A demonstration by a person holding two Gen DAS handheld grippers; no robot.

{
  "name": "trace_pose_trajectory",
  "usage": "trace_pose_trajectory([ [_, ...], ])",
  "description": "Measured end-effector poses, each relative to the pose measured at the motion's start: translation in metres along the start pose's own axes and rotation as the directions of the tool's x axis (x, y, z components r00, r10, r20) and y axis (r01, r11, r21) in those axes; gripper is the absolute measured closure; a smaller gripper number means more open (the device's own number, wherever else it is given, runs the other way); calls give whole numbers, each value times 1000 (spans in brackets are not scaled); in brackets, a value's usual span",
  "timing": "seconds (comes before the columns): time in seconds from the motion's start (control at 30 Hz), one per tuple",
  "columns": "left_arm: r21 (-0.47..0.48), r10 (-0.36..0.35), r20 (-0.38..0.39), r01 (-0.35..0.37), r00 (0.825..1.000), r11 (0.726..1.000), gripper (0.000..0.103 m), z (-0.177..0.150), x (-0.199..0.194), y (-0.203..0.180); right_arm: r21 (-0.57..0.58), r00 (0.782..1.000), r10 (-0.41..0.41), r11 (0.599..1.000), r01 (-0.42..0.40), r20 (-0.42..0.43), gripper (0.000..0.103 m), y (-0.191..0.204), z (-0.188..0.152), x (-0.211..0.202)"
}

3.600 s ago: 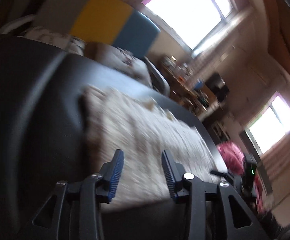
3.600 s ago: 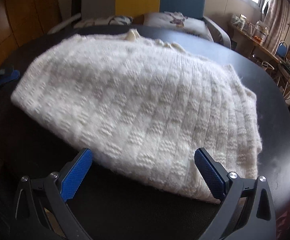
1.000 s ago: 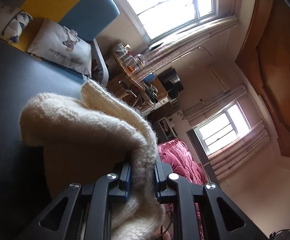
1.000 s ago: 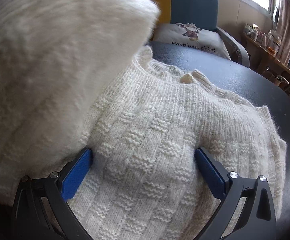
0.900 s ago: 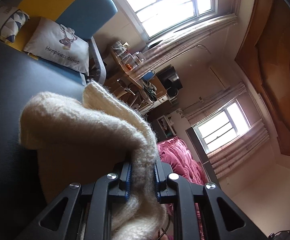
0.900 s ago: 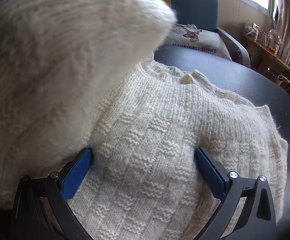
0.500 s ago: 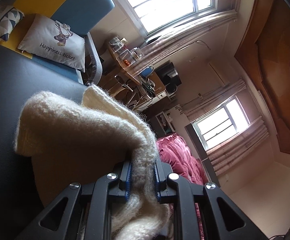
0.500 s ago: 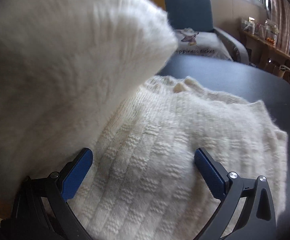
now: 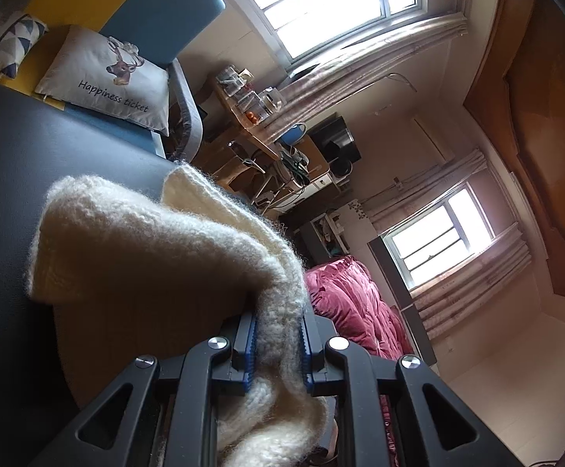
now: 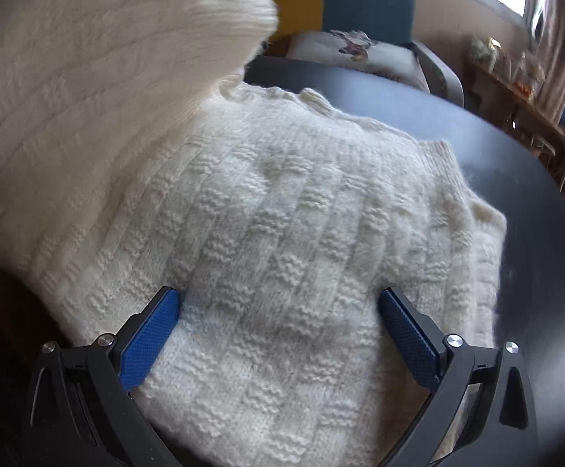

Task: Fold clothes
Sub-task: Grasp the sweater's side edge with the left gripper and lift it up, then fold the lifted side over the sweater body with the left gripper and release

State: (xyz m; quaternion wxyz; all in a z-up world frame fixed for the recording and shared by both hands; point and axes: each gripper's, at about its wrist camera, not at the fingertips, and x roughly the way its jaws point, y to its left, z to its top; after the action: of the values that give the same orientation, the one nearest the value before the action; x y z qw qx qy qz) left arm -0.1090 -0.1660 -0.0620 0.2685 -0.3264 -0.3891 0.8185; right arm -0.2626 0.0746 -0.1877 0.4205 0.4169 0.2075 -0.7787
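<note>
A cream knitted sweater [image 10: 290, 241] lies on the round black table [image 10: 535, 202]. Its left part [image 10: 99, 78] is lifted and curls over the flat part. My left gripper [image 9: 276, 334] is shut on that lifted edge of the sweater [image 9: 157, 249], which bulges up ahead of the blue pads. My right gripper [image 10: 278, 330] is open wide, held low over the near part of the flat sweater, with the knit spanning the gap between its blue fingertips [image 10: 154, 327]. Whether the fingertips touch the cloth cannot be told.
Behind the table stands a blue and yellow sofa [image 9: 165, 11] with a deer-print cushion [image 9: 107, 78]. A cluttered wooden desk [image 9: 259, 128] stands under the window. A crimson quilt [image 9: 352, 307] lies beyond the table's edge. Bare tabletop [image 9: 48, 136] shows beyond the sweater.
The left gripper, holding the sweater's edge, has carried the lifted fold a little further across the flat part. The right gripper stays open over the sweater and has shifted only slightly.
</note>
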Motion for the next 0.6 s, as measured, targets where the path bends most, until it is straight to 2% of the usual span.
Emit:
trace_pose_trajectory([
  [0.37, 0, -29, -31, 29, 999, 1000, 86, -4, 38, -16, 11, 1000, 3, 1000, -3, 17, 0, -3, -5, -1],
  [0.6, 65, 41, -145, -32, 989, 997, 86, -13, 87, -21, 11, 1000, 12, 1000, -12, 28, 0, -8, -11, -2],
])
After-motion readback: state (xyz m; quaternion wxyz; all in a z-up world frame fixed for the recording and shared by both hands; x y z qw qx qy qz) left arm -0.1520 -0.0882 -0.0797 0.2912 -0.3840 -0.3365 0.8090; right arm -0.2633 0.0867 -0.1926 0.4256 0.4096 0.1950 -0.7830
